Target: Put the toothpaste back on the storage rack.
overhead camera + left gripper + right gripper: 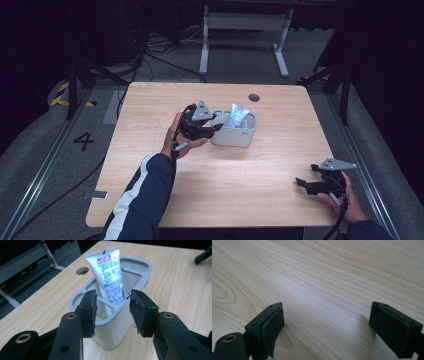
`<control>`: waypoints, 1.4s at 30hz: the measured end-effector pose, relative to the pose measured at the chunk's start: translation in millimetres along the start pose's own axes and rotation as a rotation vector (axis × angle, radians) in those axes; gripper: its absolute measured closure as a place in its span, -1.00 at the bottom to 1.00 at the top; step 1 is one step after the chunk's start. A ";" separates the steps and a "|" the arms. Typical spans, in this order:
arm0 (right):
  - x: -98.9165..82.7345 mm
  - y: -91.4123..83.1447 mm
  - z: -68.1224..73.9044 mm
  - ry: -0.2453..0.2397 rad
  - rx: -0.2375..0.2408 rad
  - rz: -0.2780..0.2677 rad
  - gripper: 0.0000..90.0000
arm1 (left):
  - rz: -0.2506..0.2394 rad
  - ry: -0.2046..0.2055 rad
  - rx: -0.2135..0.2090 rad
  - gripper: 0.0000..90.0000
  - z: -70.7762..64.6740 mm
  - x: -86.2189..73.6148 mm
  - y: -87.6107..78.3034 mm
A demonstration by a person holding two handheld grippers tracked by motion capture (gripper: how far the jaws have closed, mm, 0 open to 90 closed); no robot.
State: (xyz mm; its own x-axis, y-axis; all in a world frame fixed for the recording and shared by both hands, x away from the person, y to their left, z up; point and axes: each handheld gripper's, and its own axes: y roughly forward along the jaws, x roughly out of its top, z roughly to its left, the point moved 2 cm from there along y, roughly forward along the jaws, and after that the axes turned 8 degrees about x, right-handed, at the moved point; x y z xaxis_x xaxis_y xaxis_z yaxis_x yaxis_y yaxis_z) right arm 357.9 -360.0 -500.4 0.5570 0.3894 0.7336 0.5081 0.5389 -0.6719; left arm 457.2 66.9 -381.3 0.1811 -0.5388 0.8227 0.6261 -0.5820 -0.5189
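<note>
High view: sitting above the person's side, looking forward and down, taking in the whole table (220, 190) and floor beyond from far off.
Left gripper view: riding on the left gripper (200, 122), looking along its jaws, sitting very near the holder (130, 315) and tube (110, 277) at 12 o'clock.
Right gripper view: riding on the right gripper (320, 184), tilting down at bare wood close up.
Shared, high and left gripper views: both are showing the holder, tube and the table's hole (254, 97).
Shared, high and right gripper views: both are showing tabletop near the 4 o'clock corner.
</note>
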 end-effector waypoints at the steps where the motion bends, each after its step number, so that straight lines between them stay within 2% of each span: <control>1: 0.0 0.0 -0.1 -0.002 -0.001 0.001 -0.71 | 0.004 0.001 0.000 0.27 -0.3 -1.2 -0.3; 8: 0.0 0.0 0.0 0.000 0.000 0.000 -0.71 | 0.060 0.051 0.005 0.24 -3.1 -13.0 -3.2; 12: 0.0 0.0 -0.1 -0.001 -0.001 0.001 -0.71 | 0.076 0.065 0.005 0.23 -5.3 -17.3 -4.6; 17: 0.0 0.0 0.0 -0.001 -0.001 0.001 -0.71 | 0.118 0.113 0.014 0.20 -9.9 -25.2 -8.0; 21: -0.1 0.0 -0.1 -0.002 -0.001 0.001 -0.71 | 0.132 0.142 0.016 0.18 -12.3 -28.9 -11.7; 26: -0.1 0.0 0.0 -0.001 -0.001 0.001 -0.71 | 0.156 0.158 0.011 0.17 -12.9 -37.6 -18.2; 27: -0.1 0.0 -0.1 -0.002 -0.001 0.001 -0.71 | 0.177 0.161 0.011 0.15 -11.6 -42.8 -20.8; 37: 0.0 0.0 0.1 0.001 -0.002 0.000 -0.71 | 0.242 0.158 0.013 0.08 -7.7 -61.7 -30.6; 42: -0.1 0.0 0.1 0.001 -0.002 0.000 -0.71 | 0.276 0.172 0.020 0.05 -8.7 -73.4 -38.0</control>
State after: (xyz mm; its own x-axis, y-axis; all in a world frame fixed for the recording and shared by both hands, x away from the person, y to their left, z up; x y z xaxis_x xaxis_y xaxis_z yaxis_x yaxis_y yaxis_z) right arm 357.8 -360.0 -500.5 0.5574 0.3891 0.7334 0.5090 0.5377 -0.6721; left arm 413.5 123.3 -423.9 0.2165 -0.7704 0.5997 0.5864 -0.3884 -0.7108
